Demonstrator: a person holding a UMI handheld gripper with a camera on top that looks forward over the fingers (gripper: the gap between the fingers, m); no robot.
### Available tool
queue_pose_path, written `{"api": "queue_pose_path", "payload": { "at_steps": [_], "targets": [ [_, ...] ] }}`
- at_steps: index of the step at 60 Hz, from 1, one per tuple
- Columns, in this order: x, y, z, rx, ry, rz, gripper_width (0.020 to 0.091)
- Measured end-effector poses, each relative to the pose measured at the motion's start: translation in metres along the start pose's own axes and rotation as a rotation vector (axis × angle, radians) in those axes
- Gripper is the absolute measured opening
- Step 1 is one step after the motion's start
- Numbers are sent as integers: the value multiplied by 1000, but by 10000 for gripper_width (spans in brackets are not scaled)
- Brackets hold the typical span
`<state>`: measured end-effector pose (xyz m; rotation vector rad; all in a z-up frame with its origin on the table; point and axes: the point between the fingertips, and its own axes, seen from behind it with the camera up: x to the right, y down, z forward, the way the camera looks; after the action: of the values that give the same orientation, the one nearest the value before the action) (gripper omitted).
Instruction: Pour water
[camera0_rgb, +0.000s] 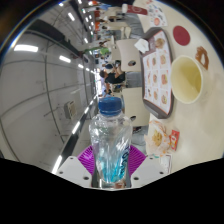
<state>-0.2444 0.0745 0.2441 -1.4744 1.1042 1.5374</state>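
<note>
The gripper (111, 168) is closed on a water bottle (111, 140): both purple pads (88, 157) press against the lower part of the bottle, one at each side, and I see no gap between pad and plastic. I judge that it is held low on the body so that the neck and the cap stay free for the pouring, and so that the heavy part with the water sits inside the grip.

The bottle is clear plastic with a blue cap (110, 102), and the cap is on. Its long axis runs straight away from the fingers, with the cap end pointing forward and the bottom end hidden between the pads, so the bottle lies along the gripper and is not crossed in it. There seems to be water with a blue tint in its lower part. Because the whole room appears turned in this view, I think the gripper is already tilted, but how much the bottle leans from upright I cannot tell.

Beyond the bottle and to the right side there is a table (152, 112). On it stands a pale cup (186, 79) with its open mouth showing, well apart from the cap; it is probably the place for the water. Beside the cup lies a sheet with pictures (157, 70), and nearer to the fingers a small packet (160, 136). Farther ahead a person (115, 76) sits under a ceiling with long lamps
</note>
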Motion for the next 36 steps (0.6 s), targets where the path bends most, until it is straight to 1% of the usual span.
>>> {"api": "queue_pose_path", "payload": {
  "at_steps": [5,7,11,17,27,36],
  "targets": [
    [12,-24,-3,29,-38,197,378],
    [16,-32,-12,42,-37,259,378],
    [36,-47,-7,63,-39,362,378],
    [59,-60,-10,75,-23,460,378],
    [65,-55,-14,32,25,418,380],
    [32,-54,-18,-39,89,34,380]
  ]
}}
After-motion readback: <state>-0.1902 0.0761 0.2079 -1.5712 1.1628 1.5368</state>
